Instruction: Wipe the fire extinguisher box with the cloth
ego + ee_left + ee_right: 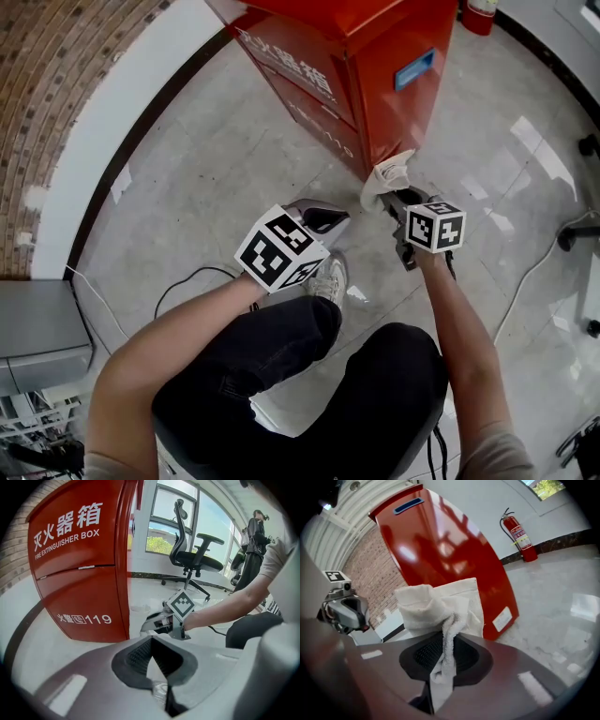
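The right gripper (445, 649) has its jaws nearly together, pinched on 1 white cloth (436, 606). A twisted strand runs down btwn the pads and the rest bunches up above the tips. The cloth sits low at the near vertical corner of the 1 red fire extinguisher box (440, 541), approx. where its front and side faces meet, just above the floor (216, 169); it looks to touch that edge.

The left gripper (151, 641) is closed at the tips w/ nothing in it, held just beside the right one and short of the box front.

2 grippers, 1 cloth, 1 box. 1 fire extinguisher (518, 534) stands by the wall past the box. 1 office chair (192, 557) stands well apart. Open tile lies on both sides of the box. 1 cable (183, 281) curls on the floor near the person's knee.
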### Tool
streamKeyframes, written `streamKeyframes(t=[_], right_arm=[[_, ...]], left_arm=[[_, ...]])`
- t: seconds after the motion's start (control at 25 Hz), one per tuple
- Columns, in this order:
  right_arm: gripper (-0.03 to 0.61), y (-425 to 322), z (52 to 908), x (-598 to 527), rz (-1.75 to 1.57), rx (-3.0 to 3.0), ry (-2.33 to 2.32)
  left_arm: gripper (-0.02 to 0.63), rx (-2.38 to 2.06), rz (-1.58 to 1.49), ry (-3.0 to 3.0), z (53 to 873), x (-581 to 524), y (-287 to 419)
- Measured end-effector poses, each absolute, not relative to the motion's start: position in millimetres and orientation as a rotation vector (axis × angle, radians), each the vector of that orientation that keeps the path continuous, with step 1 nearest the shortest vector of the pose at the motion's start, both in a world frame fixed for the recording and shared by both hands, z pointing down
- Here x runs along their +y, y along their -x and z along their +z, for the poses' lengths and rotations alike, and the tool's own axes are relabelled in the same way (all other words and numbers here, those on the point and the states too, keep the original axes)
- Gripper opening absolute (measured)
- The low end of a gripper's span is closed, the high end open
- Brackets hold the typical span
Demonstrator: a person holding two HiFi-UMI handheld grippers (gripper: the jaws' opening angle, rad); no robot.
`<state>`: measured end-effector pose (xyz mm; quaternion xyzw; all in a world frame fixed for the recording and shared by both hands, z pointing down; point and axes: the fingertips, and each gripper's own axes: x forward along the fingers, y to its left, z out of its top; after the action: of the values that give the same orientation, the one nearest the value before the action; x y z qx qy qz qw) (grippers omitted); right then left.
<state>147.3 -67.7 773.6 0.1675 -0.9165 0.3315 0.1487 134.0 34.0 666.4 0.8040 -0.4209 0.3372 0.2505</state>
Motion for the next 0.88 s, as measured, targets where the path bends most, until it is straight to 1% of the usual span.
streamKeyframes(t=[0.2,0.36,0.56,0.64,0.76,0.88], right_arm=[[0.080,-133,705,-22,0.874,-2.748,-0.166],[0.080,-140,650,-2,0.748,-2.811,-0.057],[0.081,-167,606,4,0.589,-2.840,-0.111],[0.081,-178,597,3,0.555,-2.830,-0.166],[0.081,-195,583,-3,0.536,-2.802,-0.271],[0.083,-213,561,-4,0.564,-2.761,-0.397]], left_arm=[[0.002,-1.112,0.976,-2.244,634,33,-130],[0.002,-1.083,0.969,-2.308,607,25,-133],[0.002,-0.962,0.924,-2.453,577,27,-149],[0.002,-0.938,0.863,-2.476,570,24,-152],[0.002,-0.926,0.768,-2.473,562,14,-158],[0.002,-0.915,0.775,-2.472,552,4,-167]])
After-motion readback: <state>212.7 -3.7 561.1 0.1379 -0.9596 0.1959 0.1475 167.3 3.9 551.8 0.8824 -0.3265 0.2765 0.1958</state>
